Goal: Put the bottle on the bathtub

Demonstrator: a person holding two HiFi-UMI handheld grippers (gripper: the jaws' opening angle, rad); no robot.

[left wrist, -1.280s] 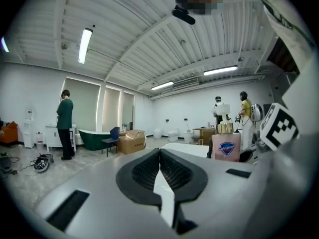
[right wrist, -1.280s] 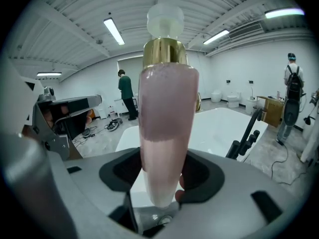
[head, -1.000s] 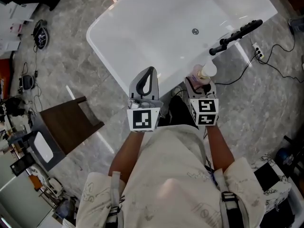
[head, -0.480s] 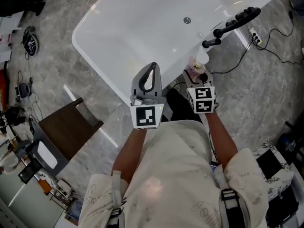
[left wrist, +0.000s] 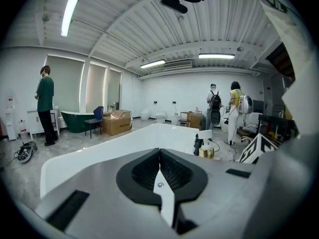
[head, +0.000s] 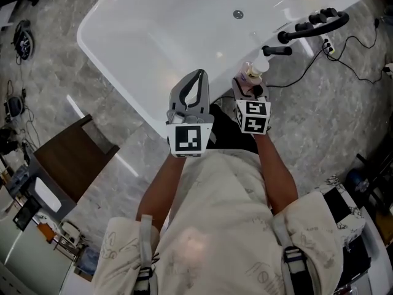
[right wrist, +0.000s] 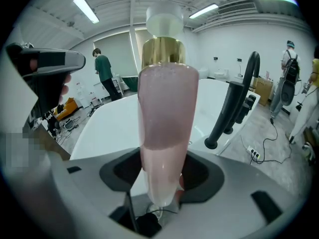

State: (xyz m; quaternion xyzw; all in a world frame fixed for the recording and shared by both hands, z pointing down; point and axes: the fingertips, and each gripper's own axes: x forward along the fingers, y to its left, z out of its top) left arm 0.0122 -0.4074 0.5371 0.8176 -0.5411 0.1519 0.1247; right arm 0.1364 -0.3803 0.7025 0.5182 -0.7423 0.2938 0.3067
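We extend both forearms forward, side by side, each hand carrying a gripper. The left gripper [head: 196, 75] points ahead, its jaws pressed together with nothing between them. The right gripper [head: 249, 90] clamps the lower end of the bottle [right wrist: 164, 118].

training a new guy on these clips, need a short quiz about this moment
1. True or false: the left gripper is shut with nothing between its jaws.
2. What does the right gripper hold? A) a pink bottle B) a sponge C) a towel
3. Fill the gap: the band under the bottle's white cap is ___ coloured.
Key: 1 true; 2 A; 3 gold.
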